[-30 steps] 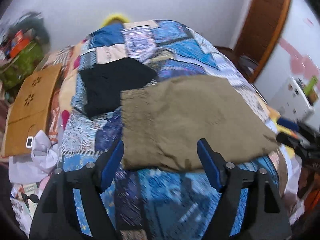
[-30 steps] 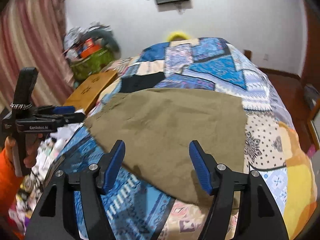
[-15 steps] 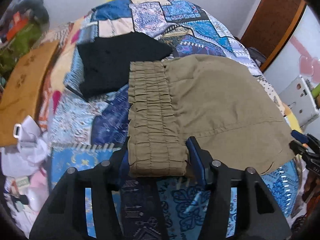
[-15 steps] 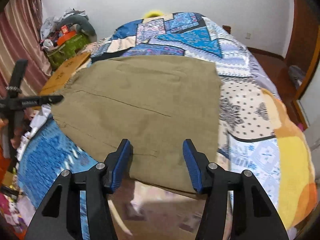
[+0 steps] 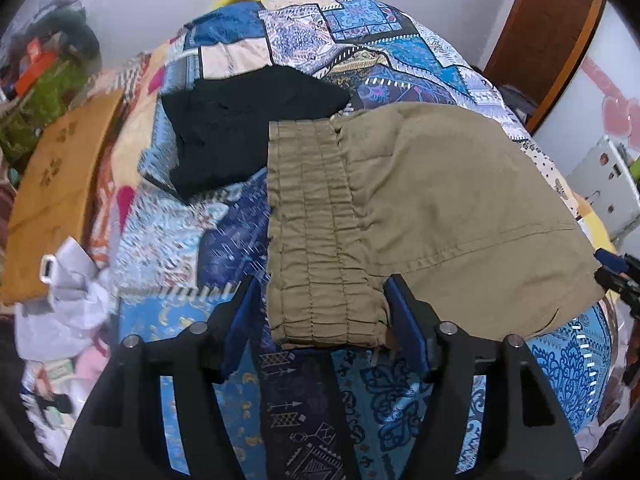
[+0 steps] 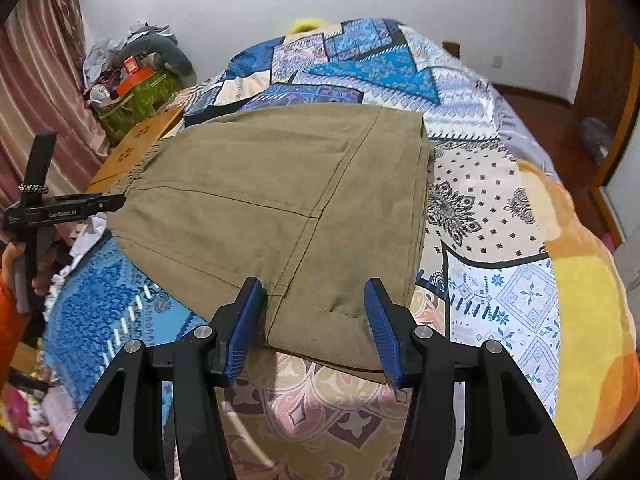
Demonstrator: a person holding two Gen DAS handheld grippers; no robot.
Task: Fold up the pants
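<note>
Left wrist view
Left gripper: its blue-padded fingers are standing wide on either side of the gathered elastic waistband, which is lying between them; whether a pad is touching the cloth I cannot tell.
Olive-khaki cotton pants: they are lying already folded into a broad flat panel near the front edge of the bed with the blue patchwork quilt, waistband end toward the bed's left side.
Why so: the waist corner nearest the front edge is probably being framed because it is the thickest, easiest part to pinch for the next fold.
Black folded garment: it is lying farther up the bed, just beside the waistband, partly tucked behind its far corner.
Right gripper: it is showing only as a dark tip at the right rim, level with the pants' other end.

Right wrist view
Right gripper: its fingers are spread wide around the near corner of the leg-end stack, not closed on it.
Pants: the layered edge is facing the bed's right side, seams running straight.
Left gripper: it is being held in a hand at the waistband end.
Why so, as a judgement: each gripper is taking one end so the panel can be lifted evenly and doubled over without skewing.
</note>
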